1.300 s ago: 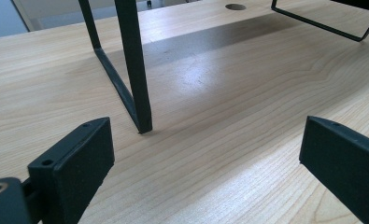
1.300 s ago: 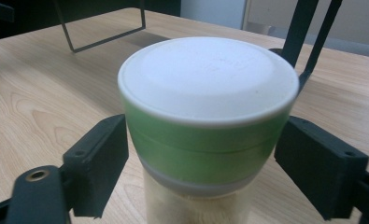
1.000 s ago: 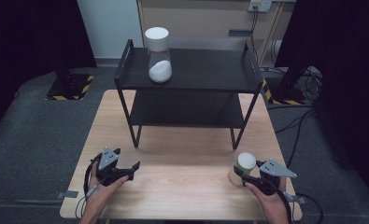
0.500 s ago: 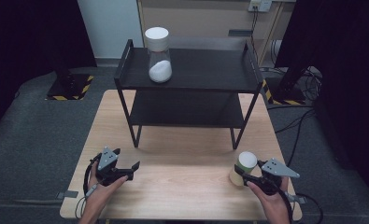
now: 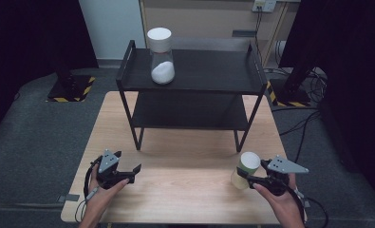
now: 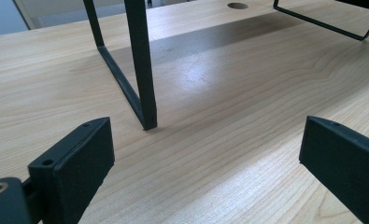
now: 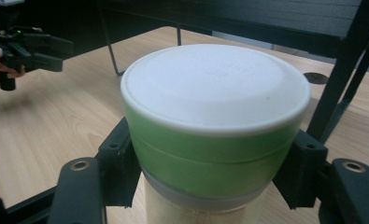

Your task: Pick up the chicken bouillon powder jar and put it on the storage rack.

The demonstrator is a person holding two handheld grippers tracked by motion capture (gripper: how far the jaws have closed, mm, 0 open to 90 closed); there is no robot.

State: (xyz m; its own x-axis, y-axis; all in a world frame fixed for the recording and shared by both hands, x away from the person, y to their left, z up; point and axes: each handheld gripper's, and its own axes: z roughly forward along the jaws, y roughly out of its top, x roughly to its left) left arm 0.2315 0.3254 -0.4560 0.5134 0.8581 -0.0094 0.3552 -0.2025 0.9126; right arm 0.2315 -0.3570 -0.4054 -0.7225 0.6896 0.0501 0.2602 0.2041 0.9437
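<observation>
My right gripper is shut on a jar with a white lid and green collar, lifted slightly off the wooden table at the front right. In the right gripper view the jar sits squeezed between both black jaws. My left gripper rests at the front left, jaws wide open with nothing between them; in the left gripper view its fingers frame bare tabletop and a shelf leg. A second white-lidded glass jar with white powder stands on the black shelf's top tier.
The black two-tier metal shelf stands across the middle and back of the table, its legs close ahead of both grippers. Dark floor and cables surround the table.
My right gripper has risen with the green-collared jar, lifting it off the table. The left gripper has stayed where it was.
</observation>
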